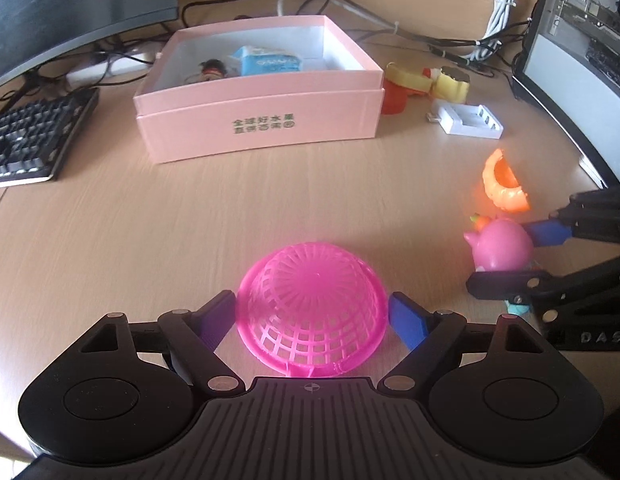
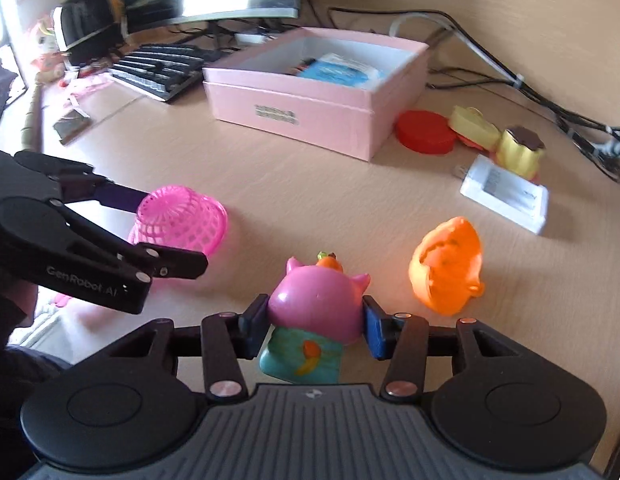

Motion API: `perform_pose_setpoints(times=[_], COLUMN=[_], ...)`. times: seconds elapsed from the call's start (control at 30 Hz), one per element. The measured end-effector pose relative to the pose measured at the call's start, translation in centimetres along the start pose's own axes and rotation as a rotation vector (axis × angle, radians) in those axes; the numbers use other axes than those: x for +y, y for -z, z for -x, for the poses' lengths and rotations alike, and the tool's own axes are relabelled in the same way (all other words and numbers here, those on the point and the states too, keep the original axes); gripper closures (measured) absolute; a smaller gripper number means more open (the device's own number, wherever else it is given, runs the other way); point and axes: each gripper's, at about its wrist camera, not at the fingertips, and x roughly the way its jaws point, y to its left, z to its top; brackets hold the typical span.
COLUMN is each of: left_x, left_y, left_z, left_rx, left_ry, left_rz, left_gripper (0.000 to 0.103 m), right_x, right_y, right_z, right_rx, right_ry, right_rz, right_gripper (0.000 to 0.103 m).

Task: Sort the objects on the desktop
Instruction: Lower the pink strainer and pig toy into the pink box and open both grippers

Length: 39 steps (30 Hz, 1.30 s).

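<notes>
Now the left gripper (image 1: 312, 316) has its jaws spread around the overturned basket (image 1: 312, 312) on the near bench (image 1: 190, 220), while the right gripper (image 2: 316, 322) pinches the pig (image 2: 316, 304) just right of it.

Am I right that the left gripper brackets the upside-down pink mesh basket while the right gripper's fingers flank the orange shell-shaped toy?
Not quite: the right gripper has its fingers on either side of the pink pig figure, not the orange shell-shaped toy, which lies apart; the right wrist view shows this. The left gripper does bracket the upside-down pink mesh basket.
</notes>
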Motion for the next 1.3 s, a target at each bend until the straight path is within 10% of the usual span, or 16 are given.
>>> perform_pose_setpoints(times=[0.4, 0.93, 1.3], left_x=[4.1, 10.1, 12.3], left_y=[-12.5, -24.3, -22.3], left_z=[9.0, -0.8, -4.2], left_rx=[-0.41, -0.297, -0.183], left_ry=[-0.037, 0.065, 0.061], left_rz=[0.025, 0.132, 0.181], left_gripper=[0.015, 0.008, 0.006], right_x=[-0.7, -4.3, -6.3], right_y=[-12.1, -23.0, -18.1], right_z=[10.4, -3.3, -1.8], right_rx=[-0.457, -0.335, -0.346], right_ry=[0.092, 0.085, 0.182], right_rz=[0.102, -0.164, -0.192], right_gripper=[0.056, 0.042, 0.021])
